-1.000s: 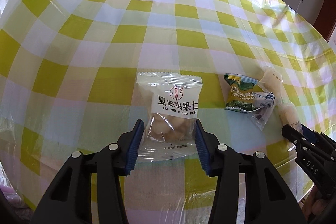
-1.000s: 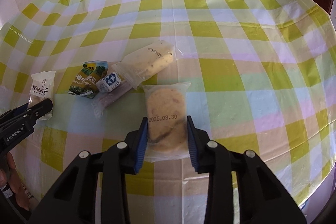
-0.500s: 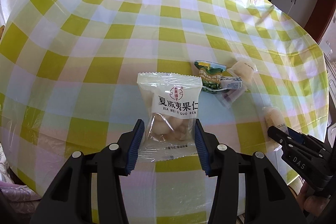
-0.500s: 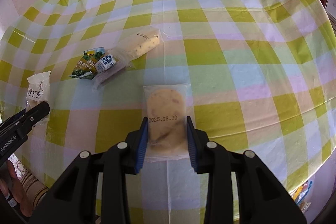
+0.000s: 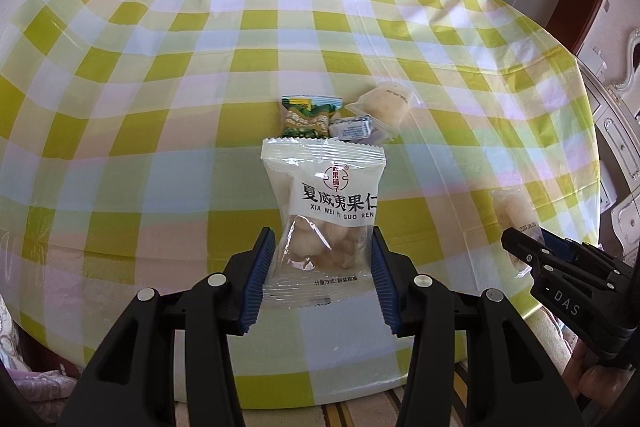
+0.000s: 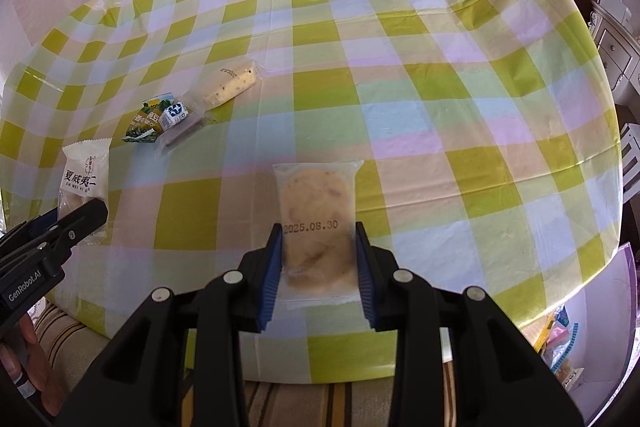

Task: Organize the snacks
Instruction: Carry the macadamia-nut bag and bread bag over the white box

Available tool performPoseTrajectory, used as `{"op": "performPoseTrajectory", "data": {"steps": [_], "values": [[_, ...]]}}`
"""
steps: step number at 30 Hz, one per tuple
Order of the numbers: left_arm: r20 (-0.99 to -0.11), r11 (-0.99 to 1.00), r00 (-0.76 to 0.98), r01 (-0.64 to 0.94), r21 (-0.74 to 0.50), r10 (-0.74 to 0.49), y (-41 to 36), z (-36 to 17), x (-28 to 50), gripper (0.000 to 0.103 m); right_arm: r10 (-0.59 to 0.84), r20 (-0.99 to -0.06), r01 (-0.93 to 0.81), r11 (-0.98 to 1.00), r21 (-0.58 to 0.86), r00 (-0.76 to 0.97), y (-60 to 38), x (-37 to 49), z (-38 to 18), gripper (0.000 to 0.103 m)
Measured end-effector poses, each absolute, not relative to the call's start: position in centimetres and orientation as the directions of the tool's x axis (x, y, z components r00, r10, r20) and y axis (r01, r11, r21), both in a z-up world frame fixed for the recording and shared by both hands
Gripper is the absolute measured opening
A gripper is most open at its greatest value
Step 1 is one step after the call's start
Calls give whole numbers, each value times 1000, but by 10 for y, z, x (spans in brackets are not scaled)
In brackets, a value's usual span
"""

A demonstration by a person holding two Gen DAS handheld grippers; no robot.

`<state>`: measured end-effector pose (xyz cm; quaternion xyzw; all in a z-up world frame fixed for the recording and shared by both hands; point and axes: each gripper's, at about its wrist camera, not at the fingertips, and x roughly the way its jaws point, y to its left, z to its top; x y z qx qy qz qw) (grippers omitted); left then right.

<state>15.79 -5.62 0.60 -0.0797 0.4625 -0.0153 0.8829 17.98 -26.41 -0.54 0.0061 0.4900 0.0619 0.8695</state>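
Left gripper [image 5: 323,277] clamped on white nut packet [image 5: 325,211], raised above checked tablecloth [image 5: 160,107]; farther in, green packet [image 5: 310,117], blue-white sweet [image 5: 352,127], pale bar [image 5: 386,103] clustered together; right gripper [image 6: 318,273] clamped on dated cake packet [image 6: 316,223].

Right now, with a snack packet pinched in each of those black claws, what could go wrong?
The left gripper pinches the white macadamia nut packet only by its lower part, so the slick film might slip or sag. The right gripper squeezes the clear-wrapped round biscuit edge-on, which could crack it. Both are held above the near edge of the yellow-green checked tablecloth, so a dropped packet may land on the floor.
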Motion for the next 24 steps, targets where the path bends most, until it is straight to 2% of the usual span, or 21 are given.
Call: {"op": "performPoseTrajectory", "data": {"steps": [16, 24], "values": [[-819, 978, 536, 131, -159, -205, -141, 14, 147, 46, 79, -839, 3, 995, 96, 538, -336, 155, 4, 34], [-820, 952, 495, 241, -189, -288, -191, 16, 142, 46, -1, -840, 114, 991, 73, 542, -396, 140, 2, 34]]}}
